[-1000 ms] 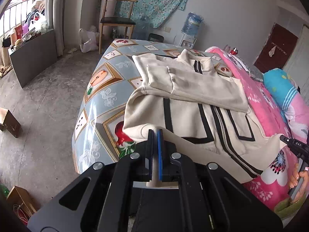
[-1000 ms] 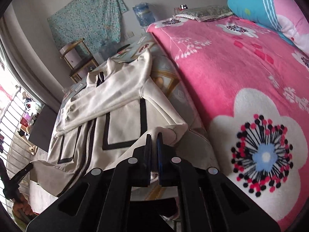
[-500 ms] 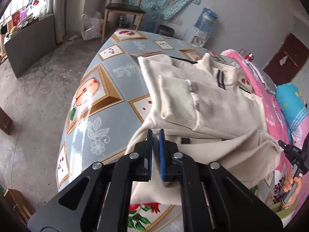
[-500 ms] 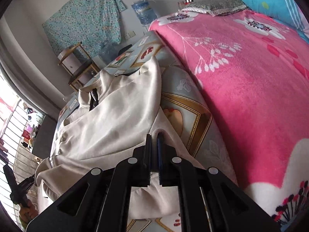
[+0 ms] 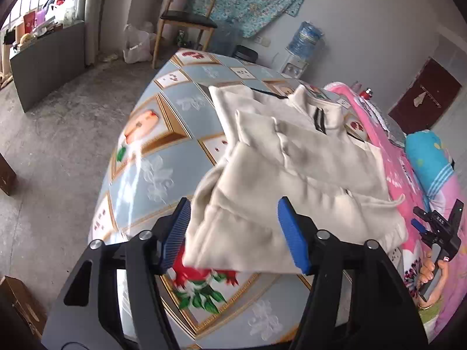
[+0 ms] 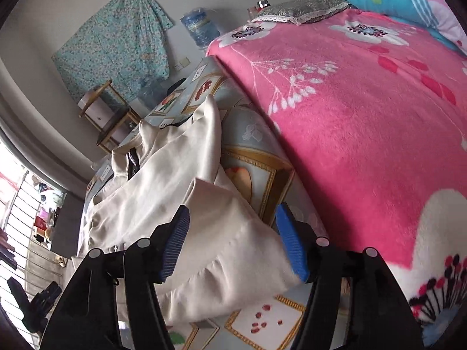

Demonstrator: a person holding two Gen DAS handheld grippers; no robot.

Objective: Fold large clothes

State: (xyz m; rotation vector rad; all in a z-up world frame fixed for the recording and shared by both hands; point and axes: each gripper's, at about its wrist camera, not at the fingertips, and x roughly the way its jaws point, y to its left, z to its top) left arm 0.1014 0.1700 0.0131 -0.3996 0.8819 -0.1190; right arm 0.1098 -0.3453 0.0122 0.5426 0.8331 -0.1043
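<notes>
Opening left gripper [image 5: 233, 233] over cream jacket [image 5: 292, 169], right gripper [image 6: 232, 240] likewise (pink blanket [image 6: 364, 116] beside)

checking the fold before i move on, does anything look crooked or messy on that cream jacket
Yes. The folded-up hem of the cream jacket lies bunched and uneven, with one corner flopped out to the left. Both the left gripper and right gripper are opening with the cloth loose between their jaws.

Both the left gripper [image 5: 235, 230] and right gripper [image 6: 233, 237], clamped a second ago, are opening; the jacket [image 5: 292, 175] hem now lies folded forward over its body.
</notes>
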